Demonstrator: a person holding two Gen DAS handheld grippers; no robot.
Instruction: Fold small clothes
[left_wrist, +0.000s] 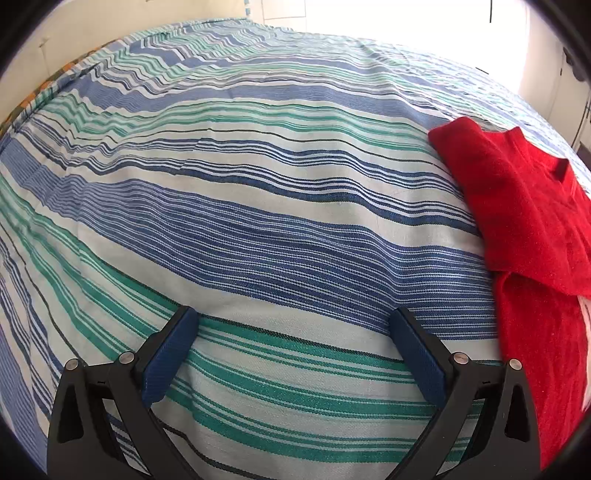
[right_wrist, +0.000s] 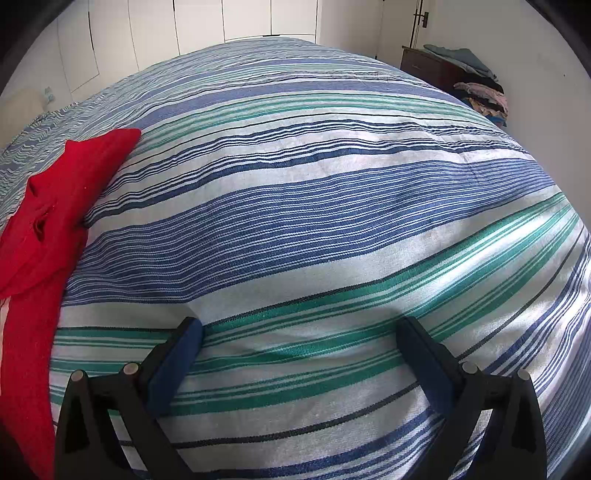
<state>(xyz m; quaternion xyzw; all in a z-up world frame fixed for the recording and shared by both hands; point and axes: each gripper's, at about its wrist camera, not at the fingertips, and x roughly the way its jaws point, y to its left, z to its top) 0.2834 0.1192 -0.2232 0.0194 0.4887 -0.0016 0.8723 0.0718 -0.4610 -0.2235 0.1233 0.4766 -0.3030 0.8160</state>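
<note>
Both the left hand-held gripper (left_wrist: 295, 317) and right hand-held gripper (right_wrist: 303, 325) are hovering wide apart, gripping nothing, over the striped bed (left_wrist: 258, 206). Between them the red garment (left_wrist: 517, 206) is lying partly folded; a careless pinch risks catching the bedcover or dragging the fold loose.

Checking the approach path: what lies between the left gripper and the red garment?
Only striped bedsheet lies between the open left gripper and the red garment; the left wrist view shows it.
</note>
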